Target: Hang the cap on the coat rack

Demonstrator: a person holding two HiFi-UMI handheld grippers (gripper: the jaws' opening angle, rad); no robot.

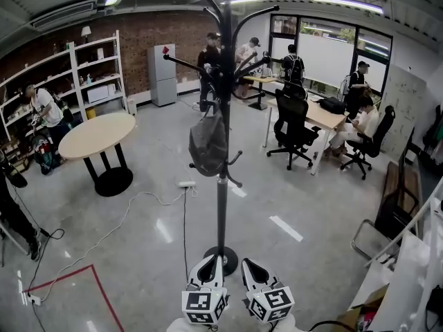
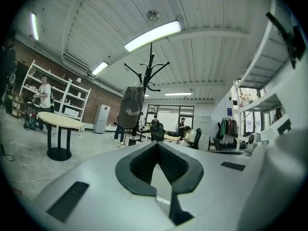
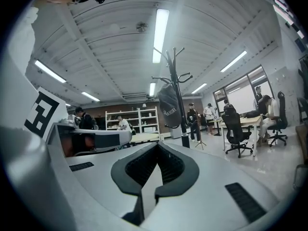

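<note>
Hung on the coat rack (image 1: 222, 206), left of the pole in the head view: a dark, soft fabric cap (image 1: 208, 144), sagging into a rounded pouch, long axis vertical, bulk pointing down toward the floor. Pale lettering across it in both gripper views. Exact hook hidden behind the cap.

Rack of thin black metal: straight upright pole, curved hooks fanning out at the top, shorter pegs lower down, round flat base on the glossy grey floor (image 1: 325, 199).

Near the base, low in the head view: left gripper (image 1: 210, 263) and right gripper (image 1: 250, 265), side by side, not touching, well below the cap. Both pairs of jaws clenched tip to tip, ribbed black inner faces meeting, nothing between them.

Open floor all round the rack. Pale round table (image 1: 97, 135) on a black pedestal well off to the left, black office chair (image 1: 291, 126) well off to the right.
</note>
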